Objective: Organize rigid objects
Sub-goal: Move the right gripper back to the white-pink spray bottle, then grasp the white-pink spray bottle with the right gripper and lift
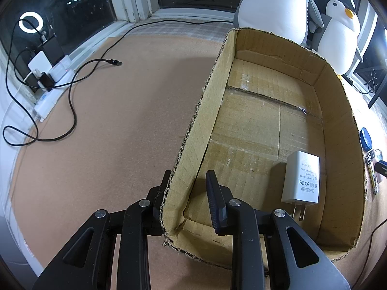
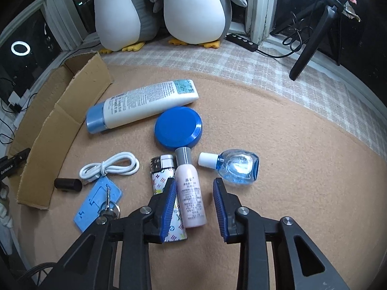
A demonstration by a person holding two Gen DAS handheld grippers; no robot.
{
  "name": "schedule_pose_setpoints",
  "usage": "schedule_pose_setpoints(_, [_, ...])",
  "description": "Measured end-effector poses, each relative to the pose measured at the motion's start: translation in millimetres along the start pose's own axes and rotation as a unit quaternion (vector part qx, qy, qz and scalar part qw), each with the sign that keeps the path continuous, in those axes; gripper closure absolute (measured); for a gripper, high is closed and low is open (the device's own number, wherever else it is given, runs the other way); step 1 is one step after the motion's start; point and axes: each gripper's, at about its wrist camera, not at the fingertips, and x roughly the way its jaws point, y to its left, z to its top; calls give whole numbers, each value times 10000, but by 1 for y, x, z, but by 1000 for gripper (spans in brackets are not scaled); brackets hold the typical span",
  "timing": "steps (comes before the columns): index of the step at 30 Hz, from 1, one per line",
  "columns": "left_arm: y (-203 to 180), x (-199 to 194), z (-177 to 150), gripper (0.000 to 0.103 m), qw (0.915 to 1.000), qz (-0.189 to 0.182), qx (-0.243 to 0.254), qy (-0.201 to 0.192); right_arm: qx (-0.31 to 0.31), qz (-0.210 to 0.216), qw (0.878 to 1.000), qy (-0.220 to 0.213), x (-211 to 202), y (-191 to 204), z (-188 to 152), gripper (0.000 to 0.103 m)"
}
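In the left wrist view an open cardboard box (image 1: 212, 111) lies on the tan mat with a white USB charger (image 1: 302, 176) inside. My left gripper (image 1: 187, 188) is open and straddles the box's near left wall without clamping it. In the right wrist view my right gripper (image 2: 194, 200) is open around a small pink bottle (image 2: 191, 198) with a grey cap. Beside it lie a patterned lighter (image 2: 164, 181), a blue eye-drop bottle (image 2: 238, 166), a round blue lid (image 2: 178, 128) and a white tube (image 2: 142, 104). The box (image 2: 60, 125) stands at the left.
A coiled white cable (image 2: 111, 166), a black cap (image 2: 67, 184), a light blue card with a key (image 2: 96, 200) lie near the box. Two plush penguins (image 2: 193, 7) sit at the back. A black cable (image 1: 72, 91) and power strip (image 1: 48, 96) lie left. A tripod leg (image 2: 312, 41) stands right.
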Motion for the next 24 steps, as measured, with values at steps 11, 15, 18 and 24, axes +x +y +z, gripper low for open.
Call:
schedule_pose_setpoints(11, [2,0,0,79,10000,-4,-16,1,-158,27,9997,172,7,-3,-4,85])
schedule_pose_setpoints(15, [1,0,1,79,10000,-3,-13,2,-150,-19,9998,156,3,-3,-9,85])
schedule_pose_setpoints(18, [1,1,1,79,10000,-12,-23,3,-69,12,9999,97,-3,-3,-11,85])
schedule_pose_setpoints(24, [0,2,1,79,10000,-34,-42,5,-139,97,9997,-201,-30,13,-3,85])
